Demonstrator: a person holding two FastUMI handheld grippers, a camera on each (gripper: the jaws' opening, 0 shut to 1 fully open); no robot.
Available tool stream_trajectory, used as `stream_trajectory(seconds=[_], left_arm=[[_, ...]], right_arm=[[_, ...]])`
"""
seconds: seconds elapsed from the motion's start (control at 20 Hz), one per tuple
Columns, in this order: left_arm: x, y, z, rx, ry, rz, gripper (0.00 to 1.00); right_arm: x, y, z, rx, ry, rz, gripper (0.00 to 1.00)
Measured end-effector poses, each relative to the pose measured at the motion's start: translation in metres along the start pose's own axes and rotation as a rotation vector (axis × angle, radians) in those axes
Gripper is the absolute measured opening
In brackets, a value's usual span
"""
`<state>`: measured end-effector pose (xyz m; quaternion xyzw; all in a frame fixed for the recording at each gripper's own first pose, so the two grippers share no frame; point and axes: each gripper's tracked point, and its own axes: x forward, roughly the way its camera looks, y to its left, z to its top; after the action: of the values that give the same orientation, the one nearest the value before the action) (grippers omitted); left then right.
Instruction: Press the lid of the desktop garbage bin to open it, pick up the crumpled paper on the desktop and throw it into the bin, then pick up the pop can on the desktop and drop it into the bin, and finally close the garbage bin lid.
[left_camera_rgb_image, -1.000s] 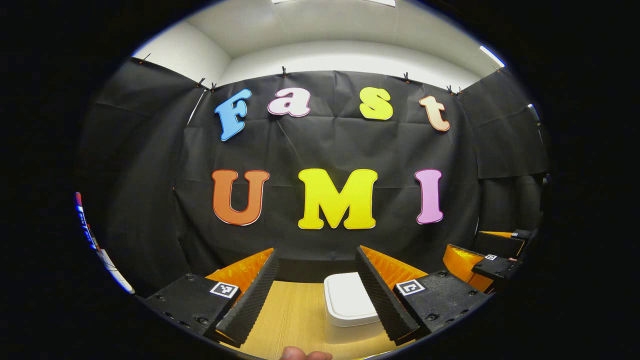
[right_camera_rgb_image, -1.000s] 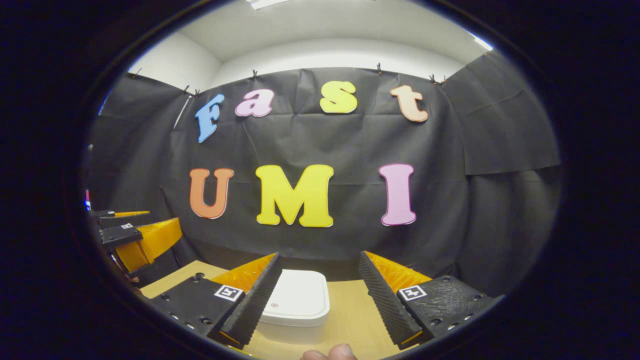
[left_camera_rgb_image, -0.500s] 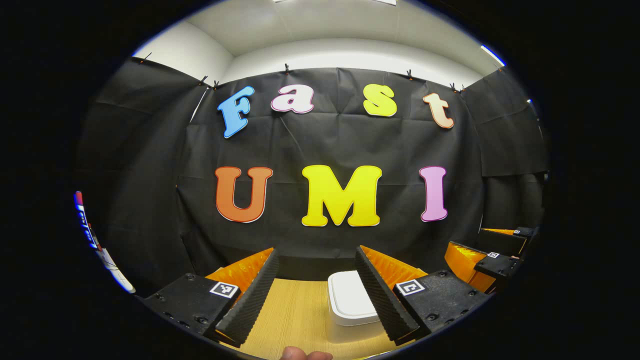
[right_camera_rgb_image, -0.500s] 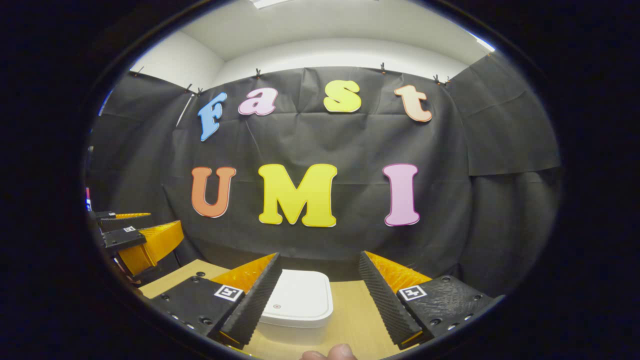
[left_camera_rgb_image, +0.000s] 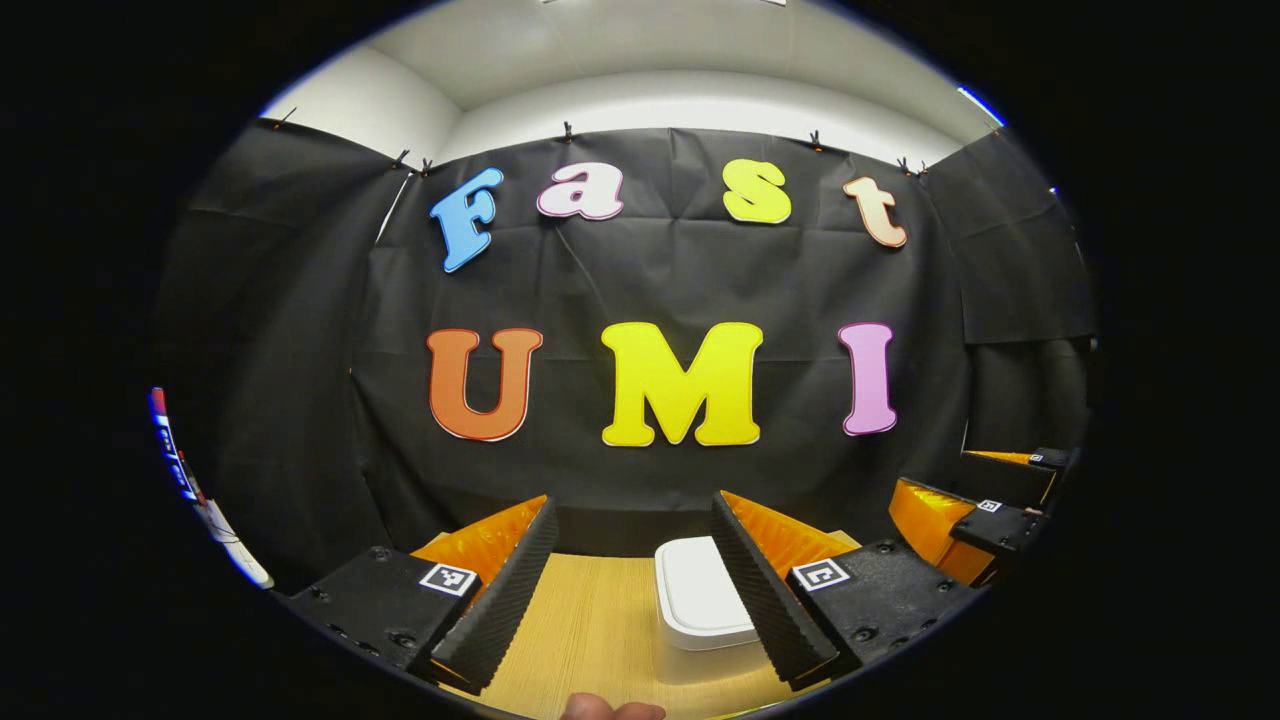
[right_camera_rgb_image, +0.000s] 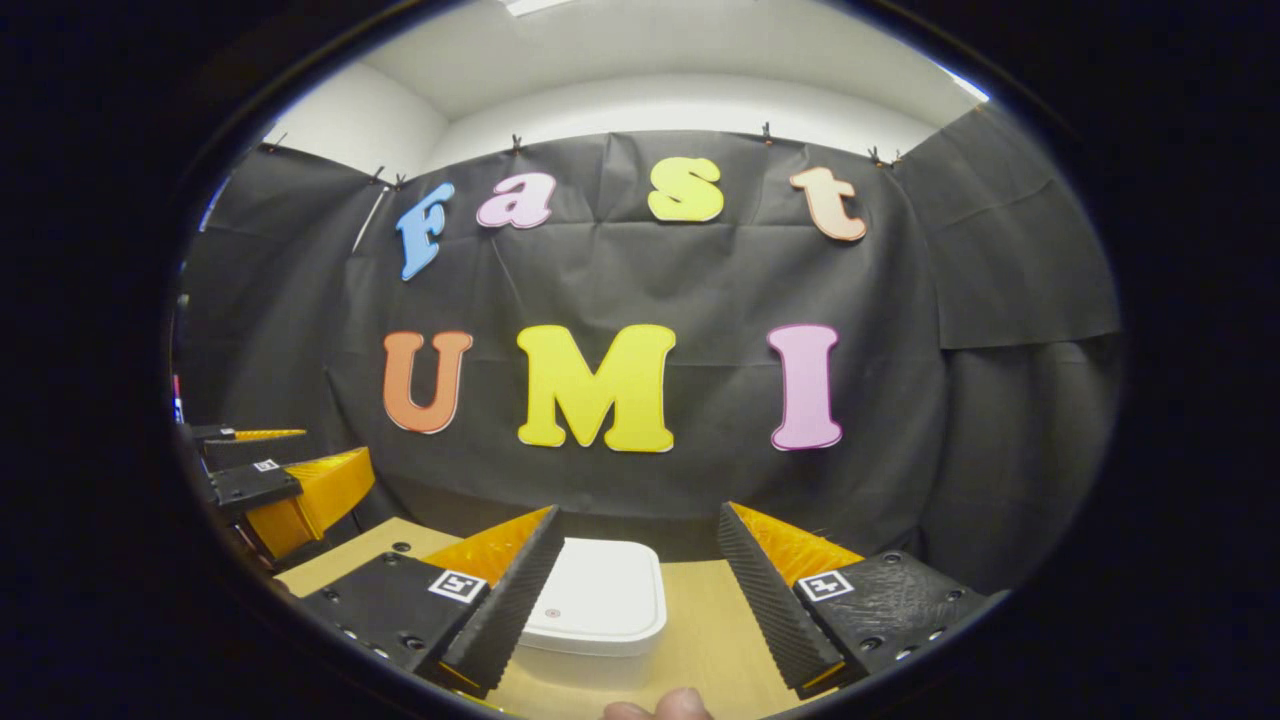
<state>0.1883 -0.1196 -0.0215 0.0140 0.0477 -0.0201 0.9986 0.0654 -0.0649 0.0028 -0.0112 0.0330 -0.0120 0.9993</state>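
Note:
A white garbage bin (left_camera_rgb_image: 702, 600) with its flat lid down stands on the wooden table (left_camera_rgb_image: 590, 630), ahead of both grippers. In the left gripper view my left gripper (left_camera_rgb_image: 632, 590) is open with nothing between its fingers, and the bin sits just behind its right finger (left_camera_rgb_image: 765, 600). In the right gripper view my right gripper (right_camera_rgb_image: 632, 595) is open too, the bin (right_camera_rgb_image: 600, 600) lying partly behind its left finger (right_camera_rgb_image: 505, 610). Each view catches the other gripper off to the side: the right gripper (left_camera_rgb_image: 975, 520) at the right edge, the left gripper (right_camera_rgb_image: 275, 480) at the left edge.
The black cloth wall hangs close behind the table's far edge (right_camera_rgb_image: 690, 550). A fingertip (left_camera_rgb_image: 610, 710) of the holding hand shows at the bottom of the left gripper view, and a fingertip (right_camera_rgb_image: 660, 705) at the bottom of the right gripper view.
Both views have drifted only slightly. In the right gripper view the left gripper has sunk a little lower; the bin keeps its place and both grippers stay open.

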Motion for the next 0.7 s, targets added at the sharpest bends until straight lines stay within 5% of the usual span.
stream_trajectory(seconds=[0.7], left_arm=[[-0.0017, 0.0051, -0.004, 0.011, 0.008, 0.032, 0.98]], right_arm=[[0.0029, 0.0009, 0.0039, -0.002, -0.009, 0.013, 0.97]])
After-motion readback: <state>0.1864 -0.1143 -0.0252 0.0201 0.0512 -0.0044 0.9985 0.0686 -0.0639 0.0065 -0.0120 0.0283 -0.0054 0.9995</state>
